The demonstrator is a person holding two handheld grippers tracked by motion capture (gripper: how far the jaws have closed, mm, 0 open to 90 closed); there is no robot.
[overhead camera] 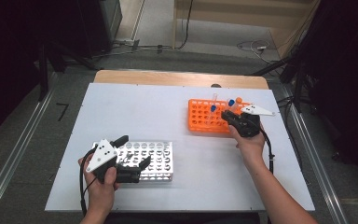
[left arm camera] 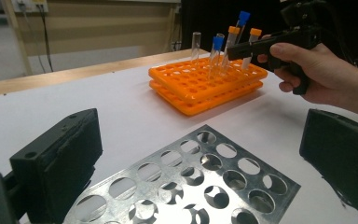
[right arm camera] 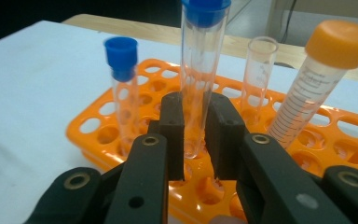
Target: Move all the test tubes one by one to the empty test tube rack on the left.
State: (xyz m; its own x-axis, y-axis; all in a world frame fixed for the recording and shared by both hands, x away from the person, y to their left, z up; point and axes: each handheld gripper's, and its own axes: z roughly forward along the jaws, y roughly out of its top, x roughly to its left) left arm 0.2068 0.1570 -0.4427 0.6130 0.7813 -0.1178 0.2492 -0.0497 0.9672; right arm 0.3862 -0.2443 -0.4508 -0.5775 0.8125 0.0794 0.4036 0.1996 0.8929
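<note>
- Right gripper (right arm camera: 195, 140): jaws clamped on the clear plastic tube with a blue cap (right arm camera: 199, 70), upright between the pads, its foot over the orange plastic tube rack (right arm camera: 98, 126).
- Beyond: a shorter blue-capped tube (right arm camera: 123, 88), an open clear tube (right arm camera: 257, 77), an orange-capped graduated tube (right arm camera: 314, 84).
- Left gripper (left arm camera: 200, 154): jaws apart over the perforated metal rack (left arm camera: 191, 186).

High overhead view, two close jaw-level views (all sharing orange rack (overhead camera: 208, 115)).
</note>
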